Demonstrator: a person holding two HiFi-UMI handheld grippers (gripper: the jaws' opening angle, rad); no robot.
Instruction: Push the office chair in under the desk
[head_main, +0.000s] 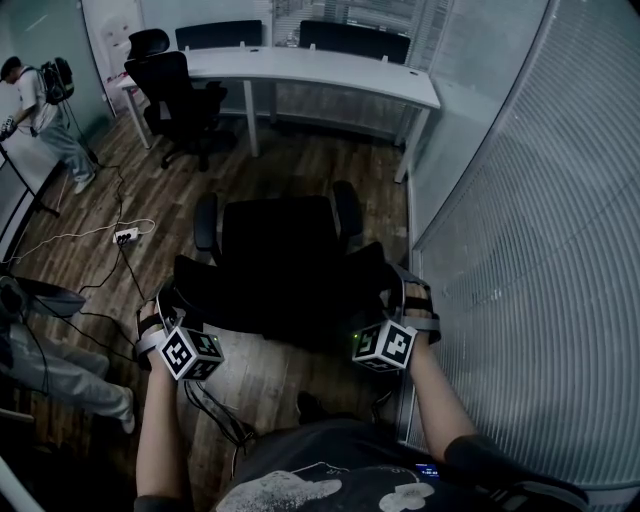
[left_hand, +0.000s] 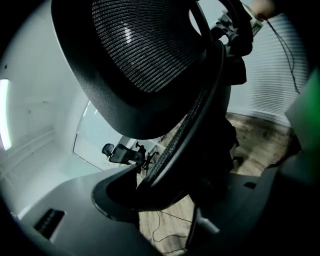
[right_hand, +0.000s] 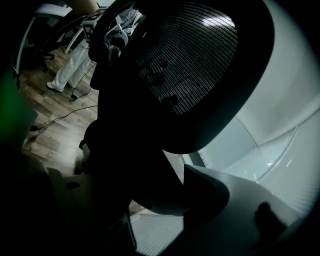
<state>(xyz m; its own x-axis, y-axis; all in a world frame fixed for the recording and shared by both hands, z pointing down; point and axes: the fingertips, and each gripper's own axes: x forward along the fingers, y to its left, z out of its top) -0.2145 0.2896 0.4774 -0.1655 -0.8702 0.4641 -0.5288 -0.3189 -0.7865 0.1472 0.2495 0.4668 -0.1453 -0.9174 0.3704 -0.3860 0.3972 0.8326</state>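
Looking down from my head camera, I see a black office chair (head_main: 285, 255) on the wooden floor (head_main: 300, 165), its back towards me and its seat facing away. It stands near the floor's right edge, beside a glass wall with blinds (head_main: 540, 220). The white desk (head_main: 330, 70) runs along the far edge of the floor. The chair is well apart from it, with bare boards between them.

My left gripper (head_main: 170, 300) is at the left edge of the backrest (head_main: 285, 315). Its own view shows the jaws standing wide, with the curved rim of the mesh back running between them, close to the pads. My right gripper (head_main: 400, 292) is at the right edge of the backrest, jaws also wide, the dark rim filling most of the gap between them. Neither view shows the pads squeezing the rim.

A second black chair (head_main: 180, 95) stands at the desk's left end. A person (head_main: 40, 105) with a backpack stands at the floor's far left edge. A white power strip (head_main: 125, 236) lies on the floor left of my chair, with cables trailing from it.
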